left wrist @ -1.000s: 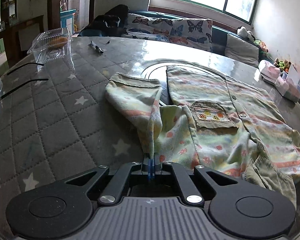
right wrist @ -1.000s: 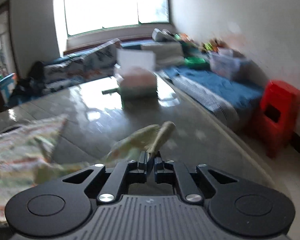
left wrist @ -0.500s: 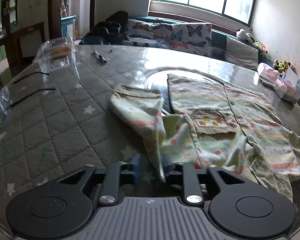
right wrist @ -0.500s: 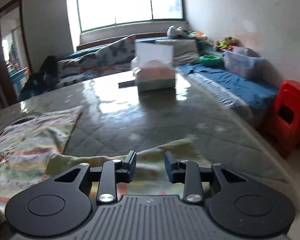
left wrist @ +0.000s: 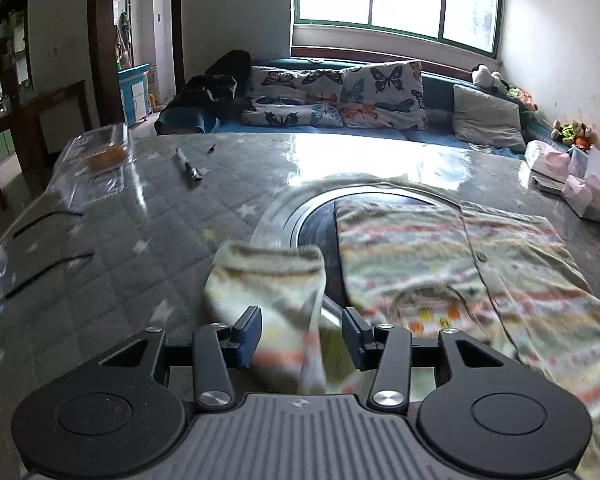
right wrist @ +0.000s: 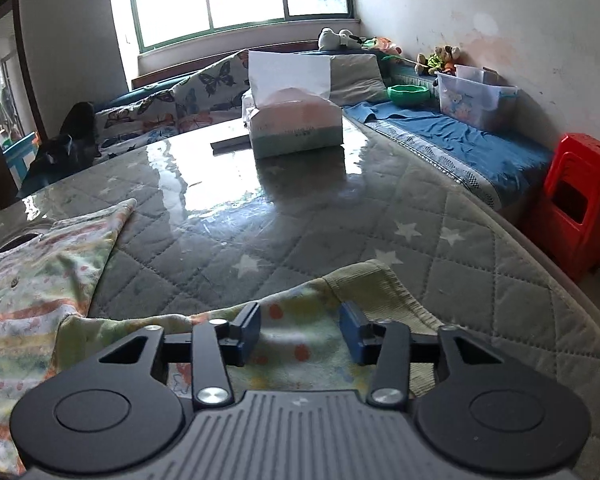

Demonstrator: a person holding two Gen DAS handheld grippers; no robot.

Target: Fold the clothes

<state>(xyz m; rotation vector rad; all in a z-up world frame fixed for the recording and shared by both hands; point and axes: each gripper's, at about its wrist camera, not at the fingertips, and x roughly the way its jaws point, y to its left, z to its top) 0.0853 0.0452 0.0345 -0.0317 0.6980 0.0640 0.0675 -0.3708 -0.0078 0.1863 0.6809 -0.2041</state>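
**Both jaws opening, shirt sleeves let go on the bench**

Left wrist view: the left gripper (left wrist: 301, 334) had its jaws parting, pads clear of the cloth. One sleeve (left wrist: 272, 292) of the patterned shirt (left wrist: 440, 256) ran up betw. the fingers but wasn't pinched; it lay slack on the quilted, star-print bench (left wrist: 120, 248), cuff end pointing away from the camera. Shirt body lay spread to the right, partly over a round dark plate w/ metal rim (left wrist: 296, 216) set in the bench top, button row and chest pocket facing up. Clear plastic box (left wrist: 100, 152) and a pen (left wrist: 188, 164) sat far left, well apart from the shirt. Tissue packs (left wrist: 580, 188) at far right edge.

Right wrist view: the right gripper (right wrist: 300, 334) likewise had jaws opening, nothing clamped. Other sleeve (right wrist: 340, 304) lay flat under and betw. the fingers, ribbed cuff to the right. Shirt body (right wrist: 40, 280) at left. Tissue box (right wrist: 296, 120) stood further back on the bench; red stool (right wrist: 576, 200) on the floor at right.
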